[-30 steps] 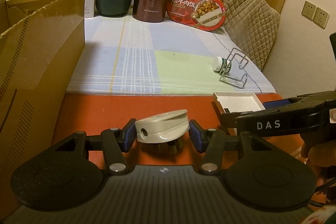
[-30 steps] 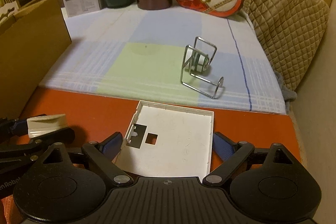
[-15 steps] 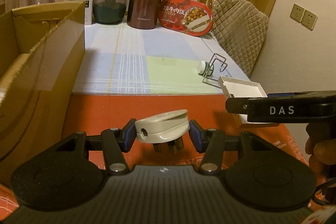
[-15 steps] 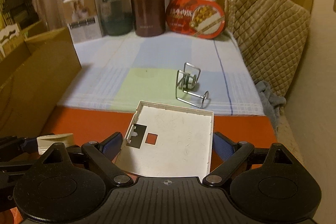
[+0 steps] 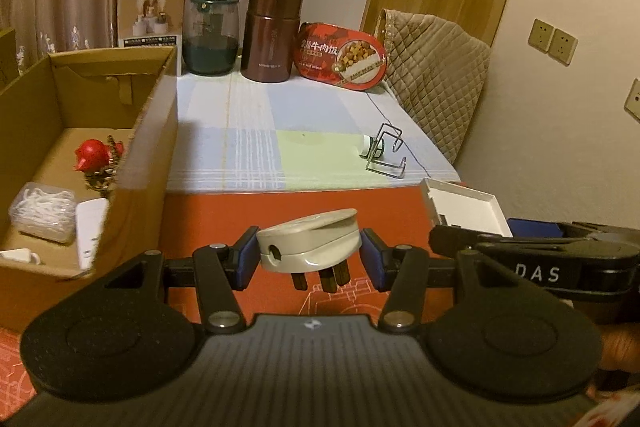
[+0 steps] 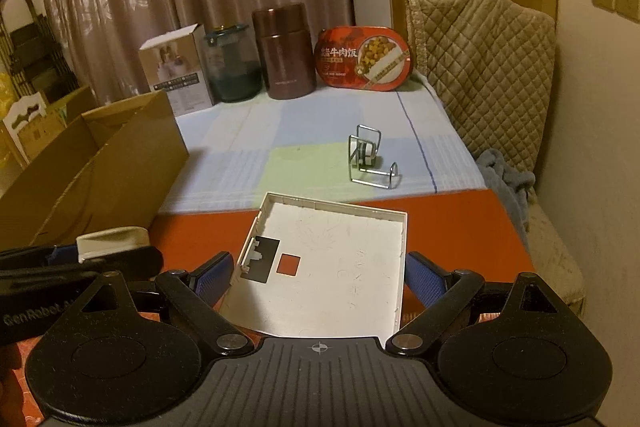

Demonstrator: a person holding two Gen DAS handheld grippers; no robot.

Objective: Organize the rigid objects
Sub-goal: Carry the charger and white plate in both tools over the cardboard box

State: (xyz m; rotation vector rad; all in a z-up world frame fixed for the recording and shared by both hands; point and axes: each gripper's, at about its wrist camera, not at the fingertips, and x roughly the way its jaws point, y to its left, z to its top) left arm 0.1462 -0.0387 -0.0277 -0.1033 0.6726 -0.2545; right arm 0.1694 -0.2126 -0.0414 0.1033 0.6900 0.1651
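Left gripper (image 5: 308, 259): blue ribbed pads clamped on a glossy off-white plug adapter (image 5: 307, 246), rounded body, dark pins pointing down, held clear above the red mat (image 5: 224, 215). Right gripper (image 6: 318, 277): pads set wide and pressed to both side edges of a flat square white plastic tray (image 6: 336, 267), shallow rim, small square cutout near its left edge; tray lifted over the mat. Left of the grippers, an open corrugated cardboard box (image 5: 152, 131) holding a red ornament (image 5: 93, 155). Farther out, on the pale checked cloth (image 5: 256, 147), a bent wire holder (image 5: 386, 157) with a small white bottle lying in it. At the far edge: a matt brown cylindrical flask (image 5: 273, 35), an oval red food tin (image 5: 342, 55).
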